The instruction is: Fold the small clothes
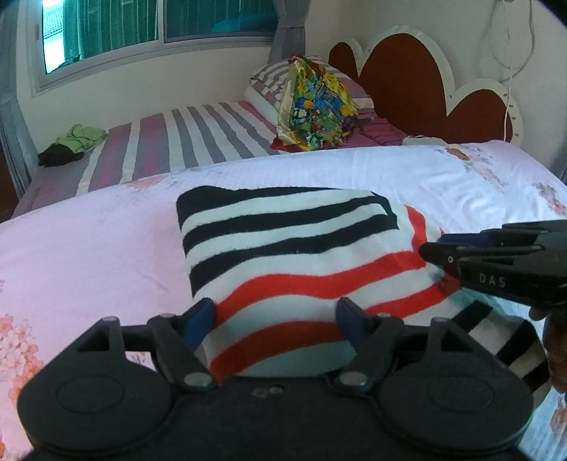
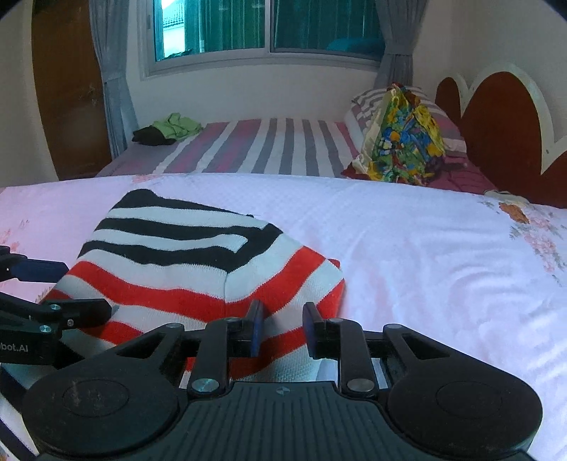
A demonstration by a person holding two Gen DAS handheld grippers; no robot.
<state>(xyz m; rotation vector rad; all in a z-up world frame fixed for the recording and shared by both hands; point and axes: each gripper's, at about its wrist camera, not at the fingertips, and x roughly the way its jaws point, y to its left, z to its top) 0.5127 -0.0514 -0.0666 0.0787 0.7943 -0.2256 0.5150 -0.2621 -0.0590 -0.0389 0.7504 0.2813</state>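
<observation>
Folded knit garment (image 1: 283, 255), striped black, white and red, lying on a pale pink floral bedspread (image 1: 88, 241). Left gripper (image 1: 276, 319) open wide — blue-padded fingers either side of the near red-striped edge. Right gripper (image 1: 436, 251) entering from the right, tips over the garment's red stripes.

Bedroom: cream walls; sliding window (image 2: 269, 28), daylight, grey curtains (image 2: 110, 81); brown wooden door (image 2: 67, 88); bed (image 2: 407, 255), floral pink-white sheet; second bed (image 2: 262, 147), striped cover; scalloped brown-white headboard (image 1: 407, 81).
</observation>
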